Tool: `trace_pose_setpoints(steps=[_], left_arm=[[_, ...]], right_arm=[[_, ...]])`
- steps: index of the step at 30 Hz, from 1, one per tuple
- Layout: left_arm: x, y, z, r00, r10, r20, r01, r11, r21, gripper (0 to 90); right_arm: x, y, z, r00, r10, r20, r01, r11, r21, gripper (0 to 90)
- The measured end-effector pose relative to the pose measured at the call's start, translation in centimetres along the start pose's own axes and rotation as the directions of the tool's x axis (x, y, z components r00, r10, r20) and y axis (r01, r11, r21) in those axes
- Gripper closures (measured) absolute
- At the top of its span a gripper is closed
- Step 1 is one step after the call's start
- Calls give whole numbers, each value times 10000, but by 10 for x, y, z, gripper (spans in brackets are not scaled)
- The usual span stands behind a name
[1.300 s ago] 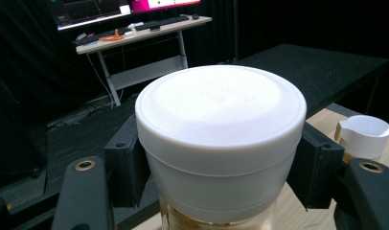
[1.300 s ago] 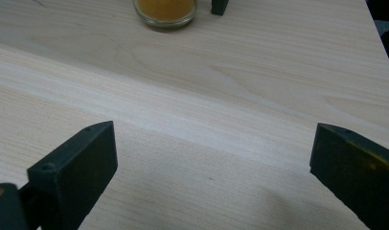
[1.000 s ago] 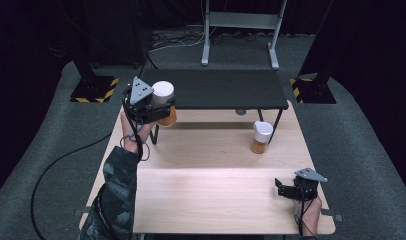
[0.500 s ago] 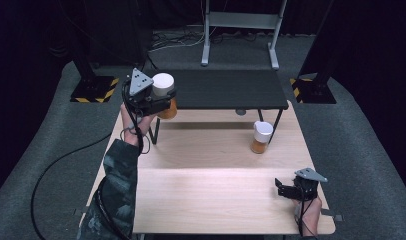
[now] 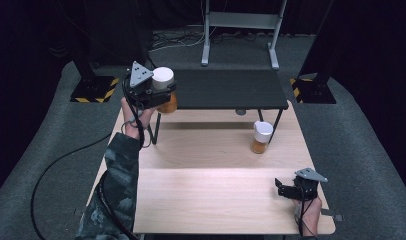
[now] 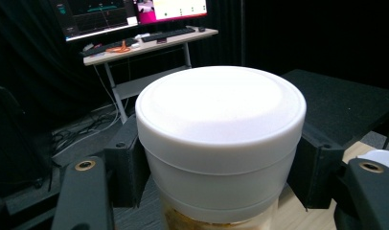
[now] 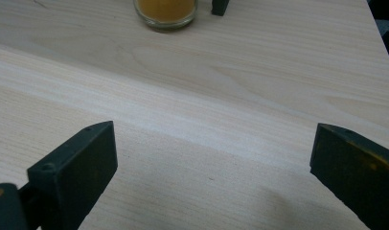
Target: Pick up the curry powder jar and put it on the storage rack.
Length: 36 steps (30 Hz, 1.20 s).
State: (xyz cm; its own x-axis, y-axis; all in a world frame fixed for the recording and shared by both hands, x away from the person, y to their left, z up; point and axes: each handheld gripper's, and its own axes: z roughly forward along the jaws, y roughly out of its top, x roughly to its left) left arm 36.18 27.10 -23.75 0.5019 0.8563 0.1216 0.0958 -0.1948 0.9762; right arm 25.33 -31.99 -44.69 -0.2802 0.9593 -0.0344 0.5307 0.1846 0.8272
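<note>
My left gripper [image 5: 160, 96] is shut on a jar [image 5: 162, 78] with a white lid and orange contents, held in the air at the left end of the low black shelf [image 5: 226, 87]. In the left gripper view the jar [image 6: 220, 120] sits between the two black pads [image 6: 128, 167], which press on its sides. A second jar [image 5: 261, 137] of the same kind stands on the wooden table [image 5: 211, 190] by the shelf's right leg. My right gripper [image 5: 280, 186] rests open near the table's front right corner, with bare wood between its jaws [image 7: 211, 158].
The black shelf stands on thin legs across the far half of the table. A metal stand [image 5: 238, 30] and black-and-yellow floor bases [image 5: 93, 90] lie beyond it. A desk with a monitor [image 6: 135, 14] is in the background. A black cable [image 5: 56, 170] trails on the floor at left.
The left gripper has lifted the jar a little, toward the height of the shelf's top at its left end. The right gripper has stayed still.
</note>
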Motion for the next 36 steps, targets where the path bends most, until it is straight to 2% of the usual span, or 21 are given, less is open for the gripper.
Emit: trace_pose_setpoints(steps=[8, 19, 30, 36], left_arm=[[5, 1, 9, 9999, -90, -143, 90, 10000, -13, 334], [12, 4, 22, 9993, -221, -293, 227, 9995, 215, 334], [20, 3, 34, 9977, -510, -437, 527, 9979, 388, 334], [25, -1, 35, 9973, -641, -365, 653, 9973, 339, 334]], right_arm=[[0, 0, 0, 10000, 12, -14, -12, 10000, -5, 10], [-1, -1, 0, 10000, 52, -36, -52, 10000, -29, 10], [-2, -1, -1, 10000, 77, -61, -77, 9999, -74, 10], [-2, -2, -1, 9999, 119, -49, -120, 9999, -110, 11]])
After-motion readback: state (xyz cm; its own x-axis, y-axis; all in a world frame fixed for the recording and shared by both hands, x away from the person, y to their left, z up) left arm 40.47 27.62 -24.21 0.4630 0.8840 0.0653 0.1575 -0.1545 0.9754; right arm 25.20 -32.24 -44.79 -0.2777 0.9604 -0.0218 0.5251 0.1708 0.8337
